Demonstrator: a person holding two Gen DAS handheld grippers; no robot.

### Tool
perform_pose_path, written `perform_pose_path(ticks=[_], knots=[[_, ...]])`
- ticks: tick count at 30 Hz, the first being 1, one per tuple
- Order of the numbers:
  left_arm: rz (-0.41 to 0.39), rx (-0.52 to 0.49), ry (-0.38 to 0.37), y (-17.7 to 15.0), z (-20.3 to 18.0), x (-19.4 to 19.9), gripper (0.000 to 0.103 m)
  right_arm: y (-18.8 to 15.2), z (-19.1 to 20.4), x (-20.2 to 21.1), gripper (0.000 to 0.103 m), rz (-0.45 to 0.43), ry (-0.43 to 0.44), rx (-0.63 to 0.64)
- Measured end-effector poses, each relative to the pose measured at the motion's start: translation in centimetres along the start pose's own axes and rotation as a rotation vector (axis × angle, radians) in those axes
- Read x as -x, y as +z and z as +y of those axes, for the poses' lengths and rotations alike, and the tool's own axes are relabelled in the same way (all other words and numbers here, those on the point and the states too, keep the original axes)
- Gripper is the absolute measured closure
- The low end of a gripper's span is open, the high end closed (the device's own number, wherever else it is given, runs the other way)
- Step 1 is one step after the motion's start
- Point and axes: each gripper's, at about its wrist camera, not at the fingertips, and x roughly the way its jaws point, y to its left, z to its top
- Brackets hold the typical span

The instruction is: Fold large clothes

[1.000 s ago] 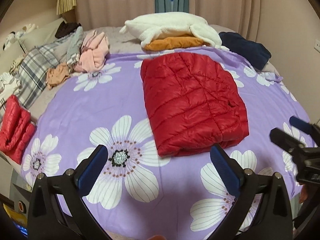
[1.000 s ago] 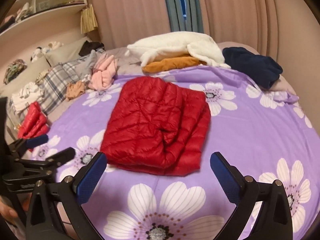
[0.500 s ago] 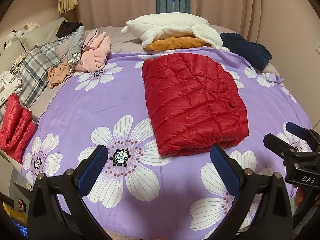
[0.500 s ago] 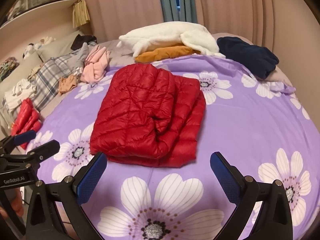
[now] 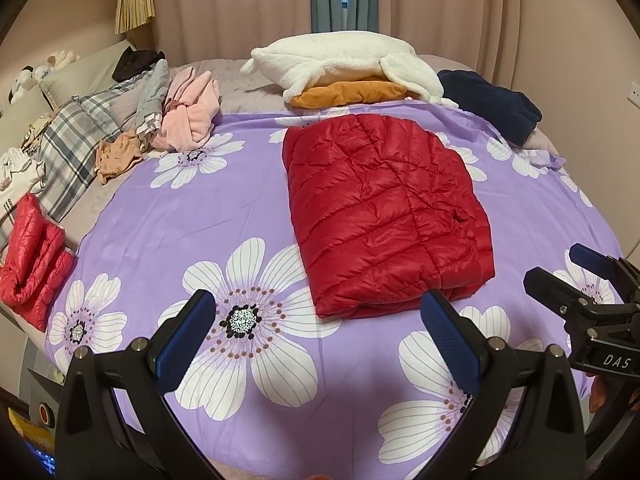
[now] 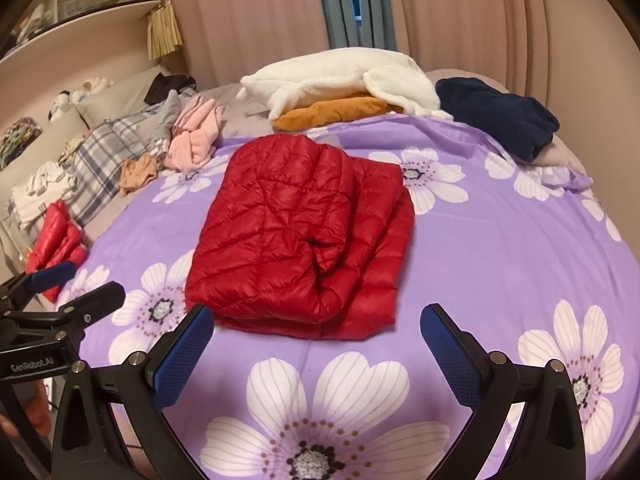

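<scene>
Right wrist view, left gripper edge-cropped, right gripper spread empty, red jacket folded.

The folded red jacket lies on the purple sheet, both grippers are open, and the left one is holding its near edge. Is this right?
Not quite. The left gripper holds nothing: in the left wrist view its open jaws hang short of the jacket. The jacket does lie folded on the sheet, and the right gripper is open too.
</scene>
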Motion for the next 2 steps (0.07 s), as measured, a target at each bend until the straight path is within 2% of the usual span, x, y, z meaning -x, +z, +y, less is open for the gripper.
perform_pose_path(ticks=[2], knots=[[-0.003,0.000,0.002,0.07,0.02,0.06,0.000,0.05,0.00,0.04,0.001,0.000,0.000,0.000]])
